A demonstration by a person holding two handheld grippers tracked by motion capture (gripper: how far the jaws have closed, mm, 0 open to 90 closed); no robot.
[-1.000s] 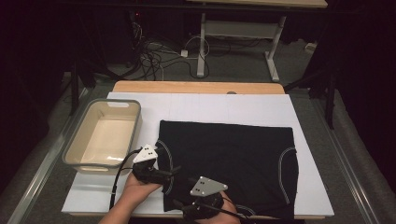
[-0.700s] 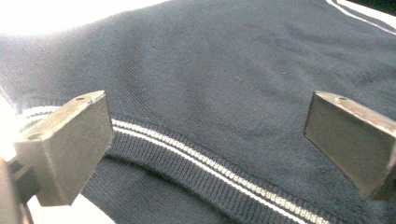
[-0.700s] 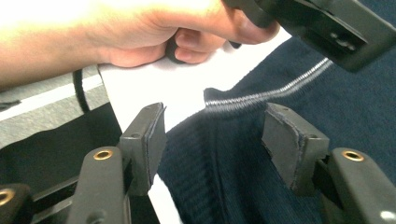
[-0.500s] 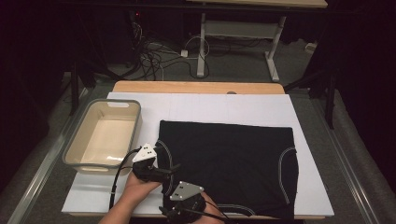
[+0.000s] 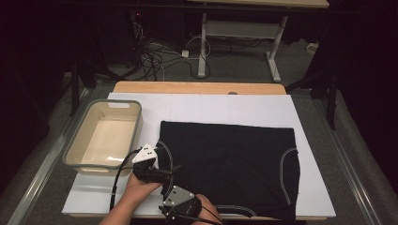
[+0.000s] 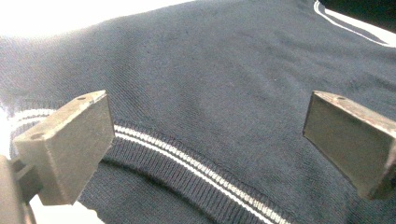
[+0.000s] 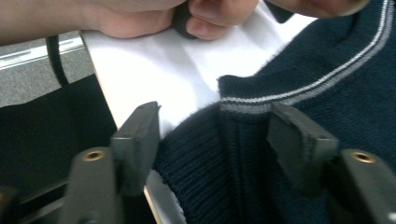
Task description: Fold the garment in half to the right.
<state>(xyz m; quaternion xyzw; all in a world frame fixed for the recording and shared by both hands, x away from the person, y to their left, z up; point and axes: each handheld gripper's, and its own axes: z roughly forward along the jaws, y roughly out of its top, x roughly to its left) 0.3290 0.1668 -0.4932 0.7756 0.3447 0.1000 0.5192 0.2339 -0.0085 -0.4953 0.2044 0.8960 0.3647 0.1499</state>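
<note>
High view: dark knitted garment (image 5: 230, 168) lies spread flat on the white table cover (image 5: 211, 110), filling its middle and right; an empty beige plastic tub (image 5: 103, 136) stands just left of it. Left gripper (image 5: 157, 171) sits at the garment's near left edge, the person's left hand (image 5: 138, 190) behind it; right gripper (image 5: 180, 204) is just beside it at the near table edge. Left gripper view: jaws spread wide apart, nothing between them, poised over the navy knit (image 6: 210, 102) and its white-striped ribbed hem. Right gripper view: jaws parted, straddling the ribbed corner of the garment (image 7: 224, 158) at the table edge, not closed on it; fingers of the other hand (image 7: 210, 18) rest on the cover beyond
</note>
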